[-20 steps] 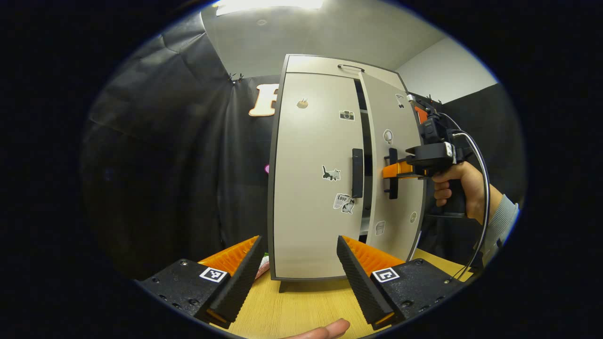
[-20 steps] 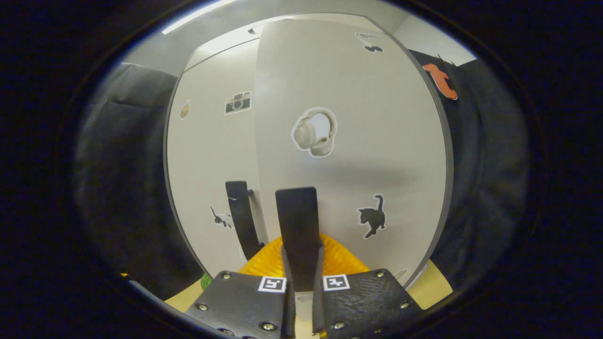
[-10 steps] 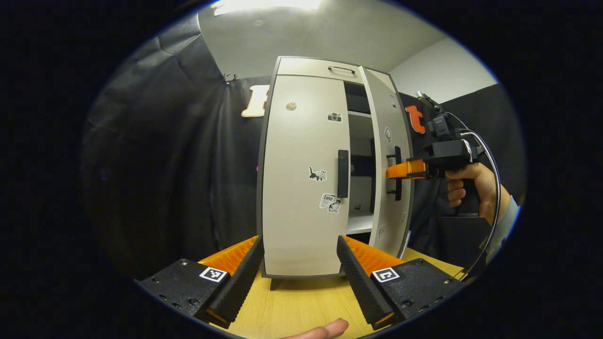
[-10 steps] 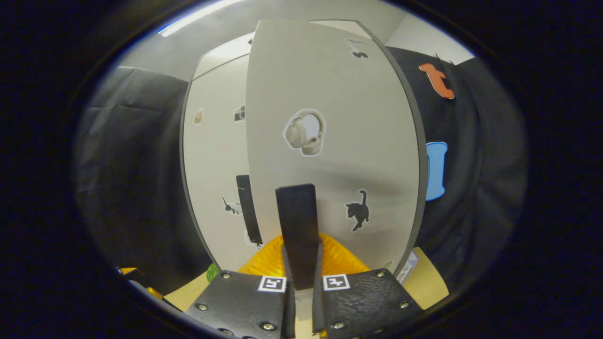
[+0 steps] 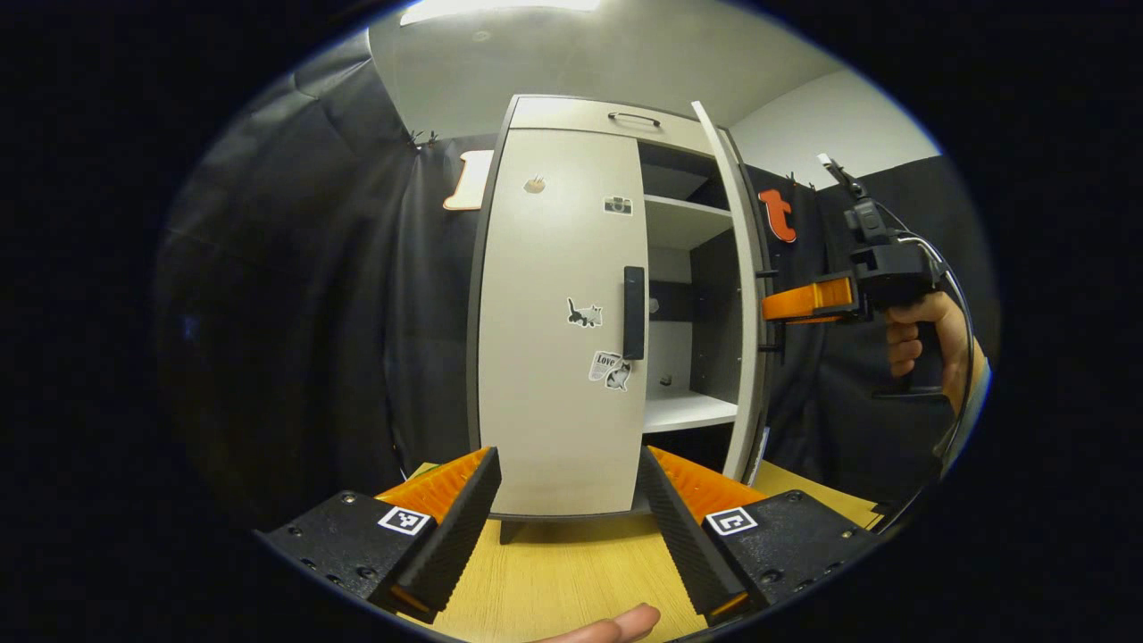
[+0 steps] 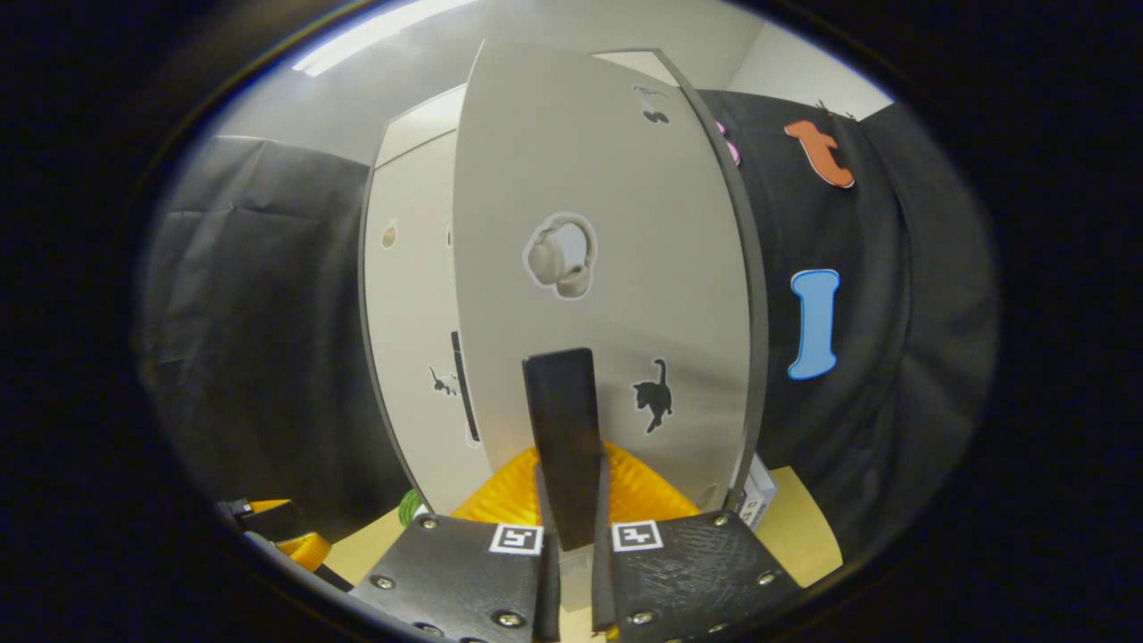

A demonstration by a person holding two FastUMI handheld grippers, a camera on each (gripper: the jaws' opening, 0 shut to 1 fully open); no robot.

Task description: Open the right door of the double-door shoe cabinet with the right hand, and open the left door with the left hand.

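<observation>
Our right gripper (image 6: 571, 527) had both fingers clamped on the right door's handle (image 6: 563, 429); the right door (image 5: 741, 313) stood wide open. Our left gripper (image 5: 567, 500) was spread wide, empty, before the closed left door (image 5: 554, 321) of the shoe cabinet (image 5: 580, 112) on the table (image 5: 571, 580).

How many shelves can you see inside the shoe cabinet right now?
2. An upper shelf sits near the top of the open right half, and a lower shelf below handle height. Any behind the shut left door are hidden.
</observation>
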